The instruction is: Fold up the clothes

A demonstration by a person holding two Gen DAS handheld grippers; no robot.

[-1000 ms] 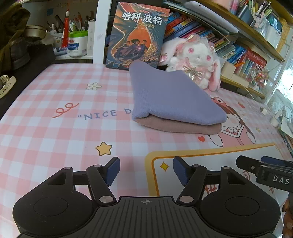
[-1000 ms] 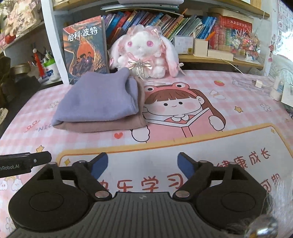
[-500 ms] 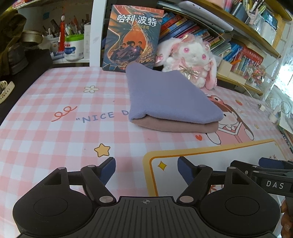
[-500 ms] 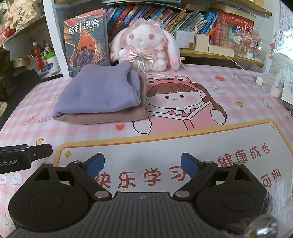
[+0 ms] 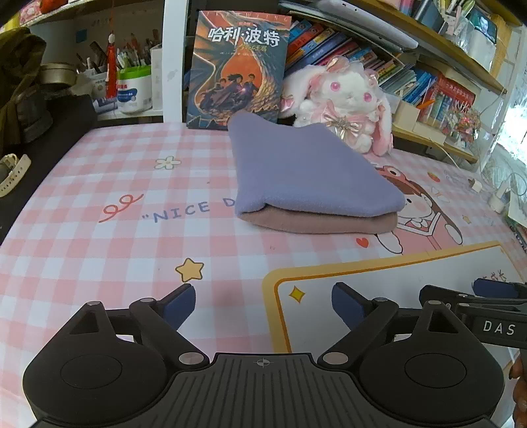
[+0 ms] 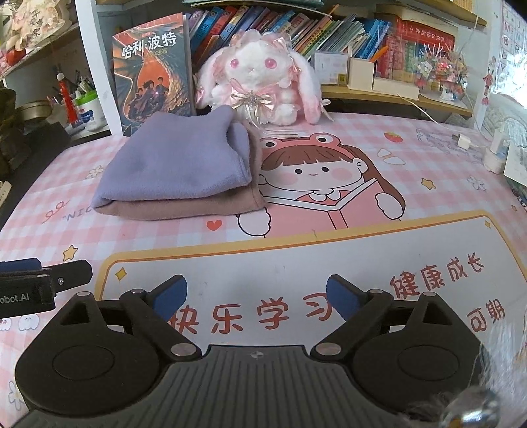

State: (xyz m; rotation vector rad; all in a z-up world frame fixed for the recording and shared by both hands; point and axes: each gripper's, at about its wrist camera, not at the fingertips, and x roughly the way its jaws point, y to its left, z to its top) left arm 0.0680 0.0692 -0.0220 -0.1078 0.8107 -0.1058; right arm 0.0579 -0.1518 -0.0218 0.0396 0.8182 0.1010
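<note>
A folded lavender cloth (image 5: 306, 171) lies on top of a folded mauve cloth (image 5: 316, 224) on the pink checked desk mat (image 5: 98, 184). The stack also shows in the right wrist view, lavender (image 6: 178, 164) over mauve (image 6: 191, 208). My left gripper (image 5: 263, 304) is open and empty, low over the mat, well short of the stack. My right gripper (image 6: 257, 294) is open and empty over the white panel of the mat. Each gripper's side shows at the edge of the other's view.
A plush rabbit (image 6: 260, 79) and an upright book (image 5: 235, 69) stand right behind the stack. Bookshelves (image 6: 329, 26) run along the back. A tub of pens (image 5: 133, 85) stands at the back left, a watch (image 5: 13, 169) at the left edge, a charger (image 6: 462, 140) at the right.
Both grippers have drawn back a little from the stack and their jaws have opened wider. The cloths have not moved.
</note>
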